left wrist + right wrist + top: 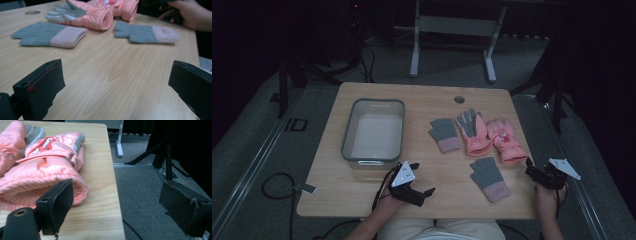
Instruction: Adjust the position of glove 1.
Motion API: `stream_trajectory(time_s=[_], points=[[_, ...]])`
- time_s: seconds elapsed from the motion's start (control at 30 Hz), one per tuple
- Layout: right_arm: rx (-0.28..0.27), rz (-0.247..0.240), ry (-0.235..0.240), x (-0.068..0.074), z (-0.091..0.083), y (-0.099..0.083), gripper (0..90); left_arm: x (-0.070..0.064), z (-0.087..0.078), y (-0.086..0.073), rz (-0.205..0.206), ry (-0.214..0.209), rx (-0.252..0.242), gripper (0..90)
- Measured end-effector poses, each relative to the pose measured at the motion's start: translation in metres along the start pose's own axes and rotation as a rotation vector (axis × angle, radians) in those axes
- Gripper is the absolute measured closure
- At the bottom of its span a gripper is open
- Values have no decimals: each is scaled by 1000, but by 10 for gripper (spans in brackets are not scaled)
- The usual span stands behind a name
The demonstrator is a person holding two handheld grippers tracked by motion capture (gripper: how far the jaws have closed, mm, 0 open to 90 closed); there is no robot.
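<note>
Nothing is packed yet: the grey plastic bin near the worktop's left edge holds nothing, and both knit grey-and-pink gloves and both padded pink gloves lie right of centre. Left tool and right tool are spread apart, gripping nothing.

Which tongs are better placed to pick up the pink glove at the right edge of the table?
The right tongs, probably. They stand open just beside the pink glove, and the right gripper view shows its cuff next to one jaw. The left tongs are open too, but farther off, with a grey glove in between.
</note>
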State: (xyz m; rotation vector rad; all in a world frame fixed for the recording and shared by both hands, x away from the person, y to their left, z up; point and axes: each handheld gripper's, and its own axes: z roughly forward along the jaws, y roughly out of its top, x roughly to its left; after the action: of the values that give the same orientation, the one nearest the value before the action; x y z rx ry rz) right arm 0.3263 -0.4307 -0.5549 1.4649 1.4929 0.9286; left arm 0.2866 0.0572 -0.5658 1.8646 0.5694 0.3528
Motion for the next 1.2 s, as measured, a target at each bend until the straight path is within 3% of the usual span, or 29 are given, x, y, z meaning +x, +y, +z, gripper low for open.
stream_trajectory(time_s=[0.17, 0.77, 0.87, 1.2], points=[[11, 3, -19, 1, 1, 0, 123, 1, 2, -1, -6, 24, 16, 0], [35, 24, 1, -2, 3, 1, 138, -2, 2, -1, 15, 23, 27, 0], [57, 48, 1, -4, 5, 2, 138, -3, 2, 0, 16, 24, 32, 0], [103, 55, -2, -4, 0, 16, 138, -3, 2, -1, 11, 31, 26, 0]])
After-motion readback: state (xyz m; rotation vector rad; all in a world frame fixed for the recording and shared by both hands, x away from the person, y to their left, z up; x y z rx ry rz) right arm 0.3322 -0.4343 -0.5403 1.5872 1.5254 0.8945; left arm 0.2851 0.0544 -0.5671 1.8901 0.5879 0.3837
